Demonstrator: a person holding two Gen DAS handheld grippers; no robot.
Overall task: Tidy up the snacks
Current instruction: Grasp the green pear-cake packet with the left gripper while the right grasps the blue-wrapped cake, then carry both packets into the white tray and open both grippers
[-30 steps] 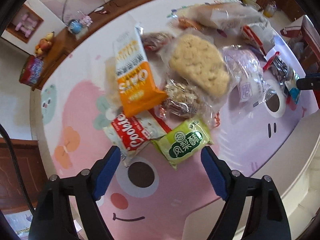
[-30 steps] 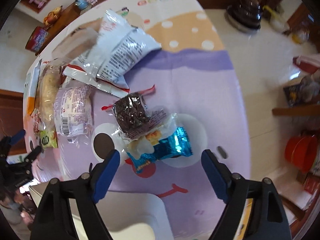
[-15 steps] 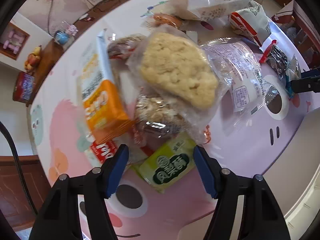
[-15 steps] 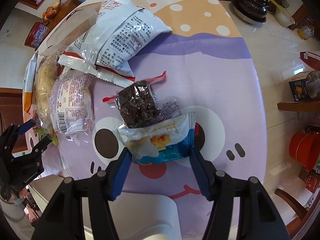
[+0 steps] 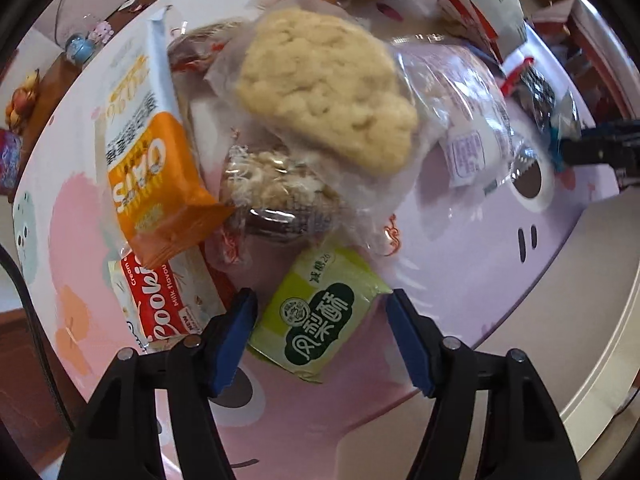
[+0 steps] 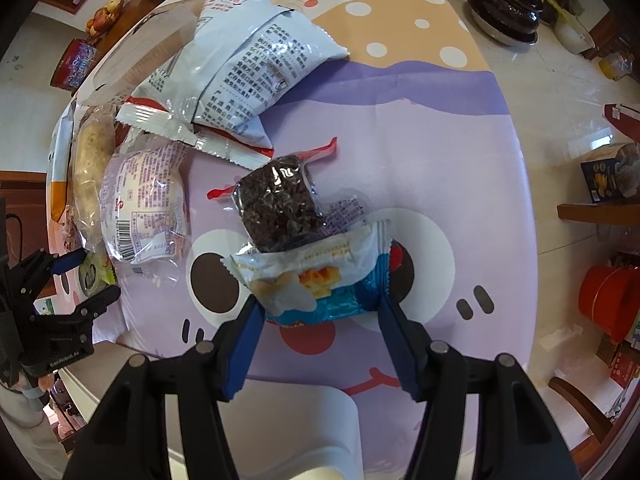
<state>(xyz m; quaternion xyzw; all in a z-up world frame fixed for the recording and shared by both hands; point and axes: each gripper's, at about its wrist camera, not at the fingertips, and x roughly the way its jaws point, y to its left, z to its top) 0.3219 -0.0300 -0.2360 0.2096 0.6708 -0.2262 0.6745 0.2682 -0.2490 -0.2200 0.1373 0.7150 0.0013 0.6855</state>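
Note:
My left gripper is open, its blue fingers on either side of a green pastry packet lying on the cartoon tablecloth. Its left finger touches the packet's edge. The right finger stands apart. My right gripper is open around a blue and white snack packet. Both blue fingers are close to the packet's ends. A dark brownie packet lies just beyond it. The left gripper also shows in the right wrist view.
Beyond the green packet lie an orange oats packet, a red cookie packet, a pale rice cake and a nutty cake. White bags and a bun lie left of the brownie. A white bin rim sits under the right gripper.
Both grippers have moved forward and down onto their packets. Their fingers have closed in from wide open to just around the green packet and the blue and white packet.

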